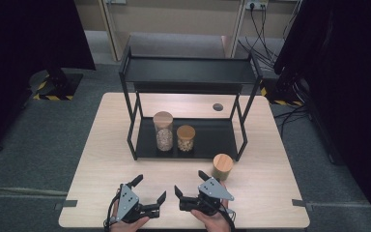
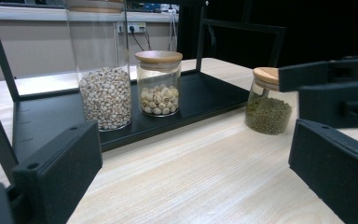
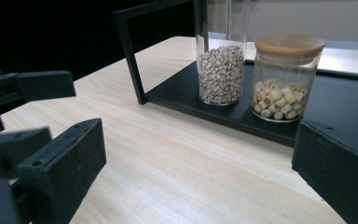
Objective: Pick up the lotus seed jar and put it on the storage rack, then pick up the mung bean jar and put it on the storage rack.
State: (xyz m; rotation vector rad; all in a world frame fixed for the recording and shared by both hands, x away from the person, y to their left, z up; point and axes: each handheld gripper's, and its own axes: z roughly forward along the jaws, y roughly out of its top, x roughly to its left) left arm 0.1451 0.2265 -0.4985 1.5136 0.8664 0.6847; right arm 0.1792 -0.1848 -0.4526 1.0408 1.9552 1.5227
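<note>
Tools low at the near edge of the desk (image 1: pixel 101 145), both of them. Left tool (image 1: pixel 150 189) sits with its jaws spread wide, nothing between them but bare wood. Right tool (image 1: pixel 189 182) matches it, jaws gaping, holding nothing, angled in toward its partner.

Closest thing to the right tool is the green-bean jar (image 1: pixel 222 166), standing upright on the desk just beyond it, outside the front edge of the black rack (image 1: pixel 188 72). From the left gripper view that jar (image 2: pixel 268 102) shows dark green beans under a wooden lid, partly behind the other tool's jaw.

On the rack's bottom shelf, two more jars stand side by side. The tall jar (image 1: pixel 163 130) holds small pale grains, filled partway; the short jar (image 1: pixel 185 138) just to its right holds larger white seeds, also wooden-lidded. The right gripper view catches both, the tall jar (image 3: pixel 221 60) and the short jar (image 3: pixel 286 79), near each other but not touching. Upper shelf of the rack is bare.
</note>
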